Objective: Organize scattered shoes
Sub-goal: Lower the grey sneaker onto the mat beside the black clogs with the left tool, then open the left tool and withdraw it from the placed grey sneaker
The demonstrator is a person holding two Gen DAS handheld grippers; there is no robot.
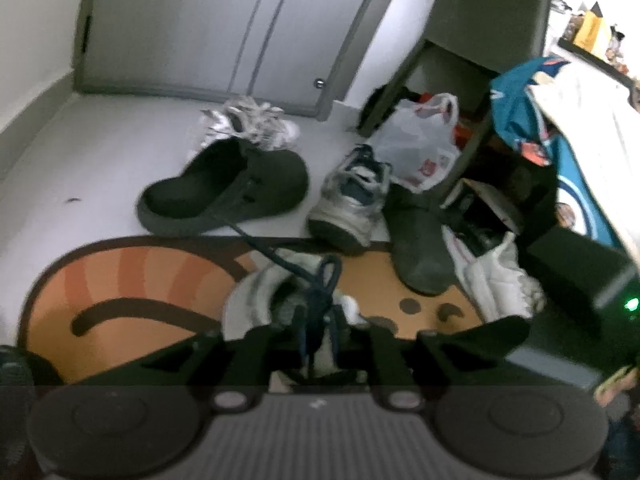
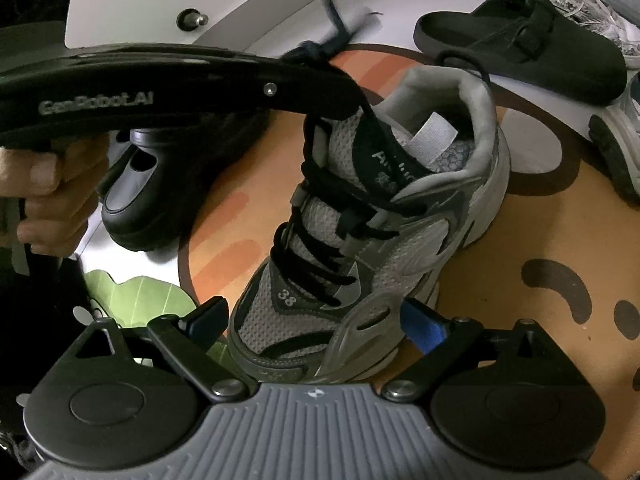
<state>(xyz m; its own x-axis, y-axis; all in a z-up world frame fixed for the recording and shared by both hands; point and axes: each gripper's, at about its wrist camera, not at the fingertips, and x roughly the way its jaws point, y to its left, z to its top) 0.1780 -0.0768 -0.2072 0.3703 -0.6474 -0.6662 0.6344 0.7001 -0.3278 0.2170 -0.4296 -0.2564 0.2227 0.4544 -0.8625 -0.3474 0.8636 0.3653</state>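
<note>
Right wrist view: right gripper [image 2: 316,326] jaws are standing wide, one on each side of the sneaker [image 2: 360,240] toe, seemingly not pressing it.
Left gripper [image 1: 316,334]: jaws are clenching the sneaker's dark laces [image 1: 320,280]; the right wrist view is showing its tip at the tongue.
Sneaker place: it is sitting on the orange mat [image 1: 120,292], partly tipped up by the laces, as far as I can judge.
Sneaker axis: toe is pointing at the right gripper, heel opening facing away toward the clog [image 2: 520,44]; long axis is running along the right gripper's line of sight.
Around it: the clog is lying on the floor past the mat, a second grey sneaker [image 1: 352,200] beside it, a dark boot [image 1: 416,240] overlapping the mat edge, a white shoe [image 1: 248,124] behind the clog.
Progress: shoes are lying at mixed angles, unpaired; no tidy row is showing, so most sorting is looking undone.
</note>
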